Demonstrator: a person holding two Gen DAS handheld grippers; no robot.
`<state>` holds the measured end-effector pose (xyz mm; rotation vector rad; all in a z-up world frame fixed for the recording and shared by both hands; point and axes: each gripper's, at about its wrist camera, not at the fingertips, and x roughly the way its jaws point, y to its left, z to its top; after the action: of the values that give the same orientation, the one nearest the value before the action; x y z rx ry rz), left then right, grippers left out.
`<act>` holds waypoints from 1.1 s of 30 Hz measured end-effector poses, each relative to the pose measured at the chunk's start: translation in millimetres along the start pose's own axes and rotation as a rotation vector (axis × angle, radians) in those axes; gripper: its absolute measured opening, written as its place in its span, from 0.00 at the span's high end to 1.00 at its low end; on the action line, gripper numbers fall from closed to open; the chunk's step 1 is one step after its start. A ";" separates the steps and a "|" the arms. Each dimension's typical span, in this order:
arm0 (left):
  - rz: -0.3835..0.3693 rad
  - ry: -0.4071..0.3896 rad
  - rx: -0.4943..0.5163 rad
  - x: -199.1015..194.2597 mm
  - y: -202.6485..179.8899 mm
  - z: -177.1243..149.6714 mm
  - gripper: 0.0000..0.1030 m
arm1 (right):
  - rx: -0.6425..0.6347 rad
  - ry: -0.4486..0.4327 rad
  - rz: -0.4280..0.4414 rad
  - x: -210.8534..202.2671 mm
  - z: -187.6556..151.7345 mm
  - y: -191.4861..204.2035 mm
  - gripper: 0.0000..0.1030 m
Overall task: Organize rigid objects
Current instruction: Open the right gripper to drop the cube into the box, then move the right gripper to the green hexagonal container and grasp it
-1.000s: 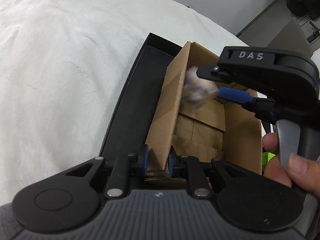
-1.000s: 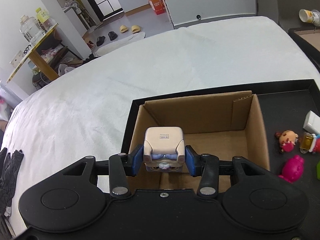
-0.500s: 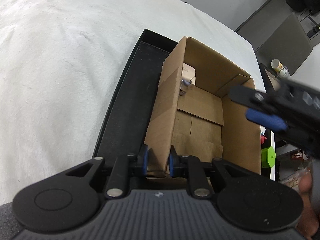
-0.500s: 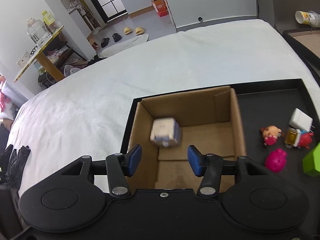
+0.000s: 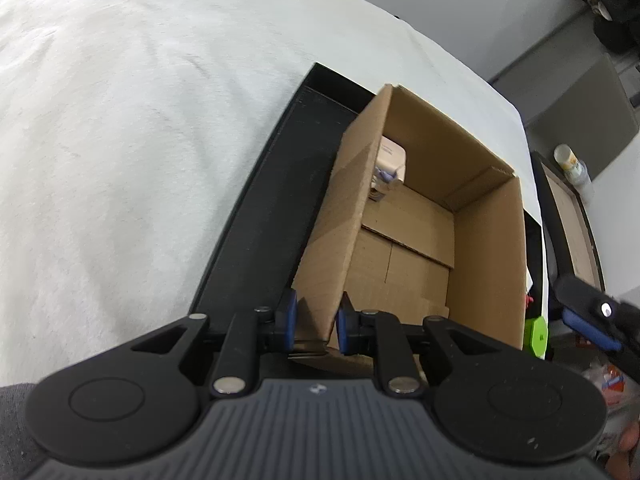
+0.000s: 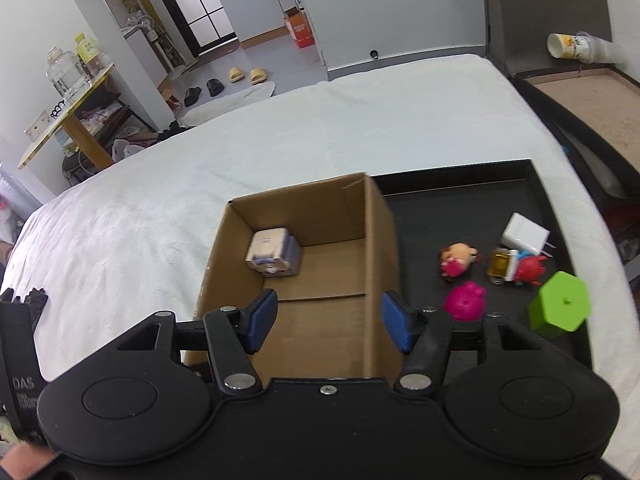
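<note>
One cube toy (image 6: 273,253), cream on top with a pale purple face, lies in the far left corner of the open cardboard box (image 6: 320,216), clear of both claws. Your left claw (image 5: 316,322) pinches the box's near wall between its blue pads. Your right claw (image 6: 329,322) is spreading, nothing between its jaws. On the black tray (image 6: 460,196) beside the box lie a green block (image 6: 560,303) and a pink figure (image 6: 466,301).

1. "DAS" in white caps on the black body of the left claw (image 6: 16,396), at left edge of right wrist view.
2. Smaller print below it: too blurred to read.
3. Cube toy (image 6: 273,253) top label: illegible.
</note>
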<state>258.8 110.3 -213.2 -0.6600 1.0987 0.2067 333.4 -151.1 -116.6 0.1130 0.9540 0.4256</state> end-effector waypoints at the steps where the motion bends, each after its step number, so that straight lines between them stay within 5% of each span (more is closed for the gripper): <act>1: 0.005 -0.004 -0.007 -0.8 0.4 -0.4 0.82 | 0.002 -0.001 -0.003 -1.9 0.0 -3.5 0.42; 33: 0.071 -0.038 0.046 1.0 -14.2 -5.9 0.83 | 0.093 -0.011 -0.116 -27.5 4.1 -122.9 0.32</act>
<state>261.4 95.4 -210.2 -0.5737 1.0879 0.2536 360.0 -273.8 -127.4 0.1433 0.9647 0.2732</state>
